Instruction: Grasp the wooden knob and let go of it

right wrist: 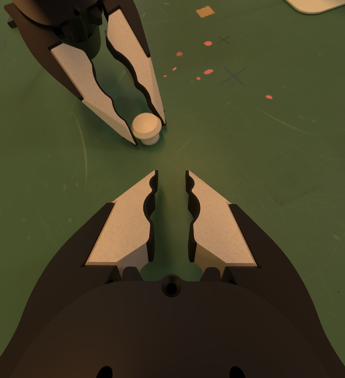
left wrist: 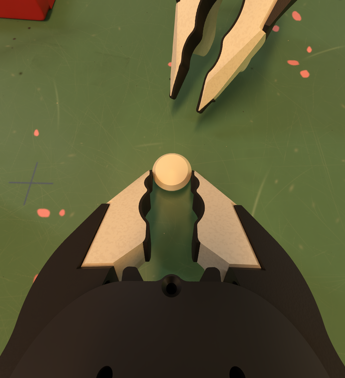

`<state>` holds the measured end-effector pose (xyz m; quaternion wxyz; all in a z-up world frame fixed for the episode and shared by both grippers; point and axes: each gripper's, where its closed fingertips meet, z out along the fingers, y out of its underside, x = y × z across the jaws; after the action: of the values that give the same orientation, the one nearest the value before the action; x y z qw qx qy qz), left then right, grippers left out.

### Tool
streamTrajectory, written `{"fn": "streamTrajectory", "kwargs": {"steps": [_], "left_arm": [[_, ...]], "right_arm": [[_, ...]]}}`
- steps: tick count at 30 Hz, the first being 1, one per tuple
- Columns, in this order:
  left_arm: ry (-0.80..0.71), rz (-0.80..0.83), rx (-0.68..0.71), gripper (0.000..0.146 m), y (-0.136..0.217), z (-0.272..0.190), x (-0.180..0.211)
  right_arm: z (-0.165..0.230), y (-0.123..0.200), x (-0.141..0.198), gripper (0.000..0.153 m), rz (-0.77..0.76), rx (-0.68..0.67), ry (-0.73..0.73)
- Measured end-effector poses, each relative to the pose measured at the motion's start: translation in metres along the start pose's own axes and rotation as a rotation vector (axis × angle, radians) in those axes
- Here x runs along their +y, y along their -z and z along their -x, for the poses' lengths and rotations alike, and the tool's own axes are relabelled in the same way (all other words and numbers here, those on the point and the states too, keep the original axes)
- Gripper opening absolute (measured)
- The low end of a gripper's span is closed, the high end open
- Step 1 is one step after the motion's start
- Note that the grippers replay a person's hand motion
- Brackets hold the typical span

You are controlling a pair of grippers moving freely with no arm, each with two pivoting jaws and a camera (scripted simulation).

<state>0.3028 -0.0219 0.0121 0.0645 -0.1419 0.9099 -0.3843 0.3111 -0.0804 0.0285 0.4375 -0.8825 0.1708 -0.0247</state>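
A pale wooden knob (left wrist: 171, 170) with a round cap stands upright on the green mat (left wrist: 85, 102). My left gripper (left wrist: 171, 173) has a fingertip on each side of the cap, both touching it, so it is shut on the knob. The right wrist view shows the same: the knob (right wrist: 146, 126) rests on the mat between the left gripper's (right wrist: 150, 133) tips. My right gripper (right wrist: 171, 171) is narrowly open and empty, hovering a short way from the knob. It also shows in the left wrist view (left wrist: 186, 104), beyond the knob and to the right.
A red block (left wrist: 14, 10) sits at the far left corner in the left wrist view. A pale flat object's corner (right wrist: 321, 6) and a small orange patch (right wrist: 205, 11) lie at the top of the right wrist view. Pink spots and pen crosses mark the mat.
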Motion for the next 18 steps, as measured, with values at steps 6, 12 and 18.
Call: {"fn": "streamTrajectory", "kwargs": {"steps": [6,12,18], "left_arm": [[-0.001,0.0,0.004,0.037,0.0001,0.0004,0.0],[0.0,-0.002,0.005,0.037,0.0005,0.0012,0.0004],[0.001,-0.002,0.004,0.037,0.0007,0.0017,0.0007]], "right_arm": [[-0.0014,-0.0006,-0.0018,0.028,-0.007,0.004,-0.006],[-0.0016,-0.0011,-0.0011,0.028,-0.003,0.008,-0.005],[-0.002,-0.0003,-0.0009,0.028,-0.007,0.017,-0.003]]}}
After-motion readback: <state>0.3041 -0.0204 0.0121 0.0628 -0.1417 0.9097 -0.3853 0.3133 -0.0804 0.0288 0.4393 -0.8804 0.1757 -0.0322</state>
